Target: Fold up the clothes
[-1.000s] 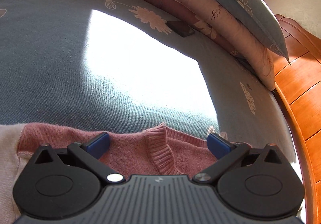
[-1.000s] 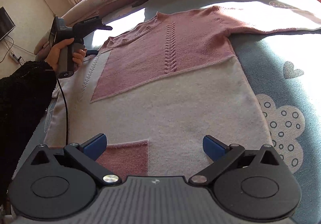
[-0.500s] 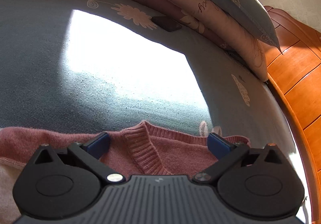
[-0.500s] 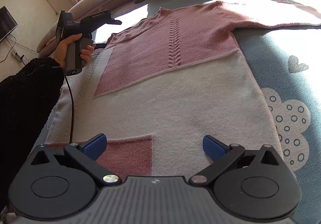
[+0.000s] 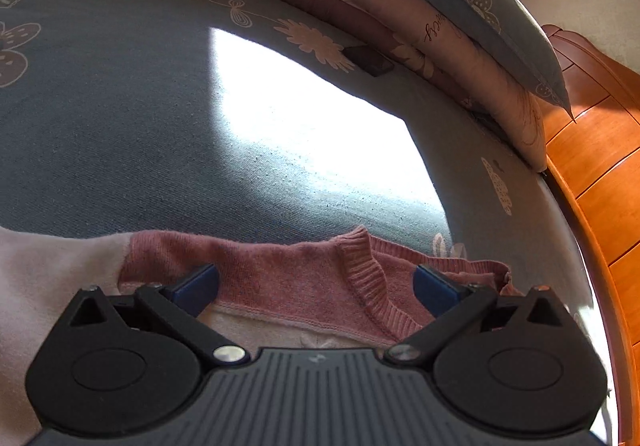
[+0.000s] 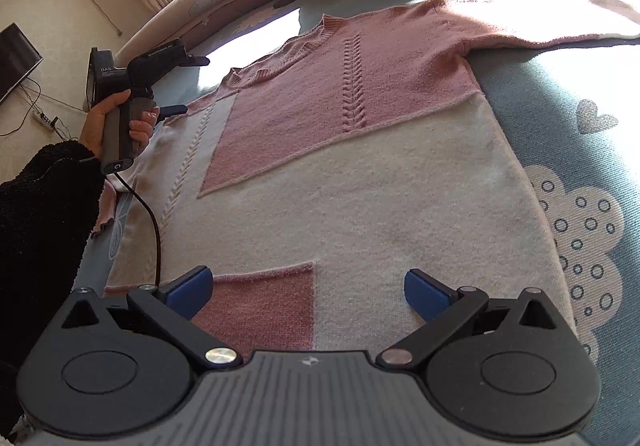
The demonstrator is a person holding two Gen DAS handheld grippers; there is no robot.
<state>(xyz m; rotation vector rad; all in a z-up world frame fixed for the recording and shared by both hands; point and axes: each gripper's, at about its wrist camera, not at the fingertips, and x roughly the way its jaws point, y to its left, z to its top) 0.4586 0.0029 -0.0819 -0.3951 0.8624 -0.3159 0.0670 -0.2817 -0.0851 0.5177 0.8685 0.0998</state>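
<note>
A pink and cream knit sweater point(image 6: 360, 150) lies flat on the blue bedspread, collar far, hem near. My right gripper point(image 6: 306, 288) is open and empty over the hem, above a pink patch. My left gripper point(image 5: 316, 280) is open over the sweater's shoulder point(image 5: 256, 266), left of the ribbed collar point(image 5: 360, 266). In the right wrist view the left gripper point(image 6: 182, 84) is held in a hand at the sweater's left shoulder. The right sleeve point(image 6: 540, 26) lies stretched out to the right; the left sleeve is mostly hidden.
The blue bedspread point(image 5: 120, 126) has a bright sun patch point(image 5: 312, 126). Pillows point(image 5: 460, 18) are stacked along the bed's far edge. A wooden headboard point(image 5: 600, 174) stands on the right. A small dark object point(image 5: 368, 60) lies near the pillows. The gripper's cable point(image 6: 148, 214) trails over the sweater.
My left gripper has shifted left along the shoulder, so cream fabric now shows at its left. My right gripper has moved a little over the hem. Both stay open.
</note>
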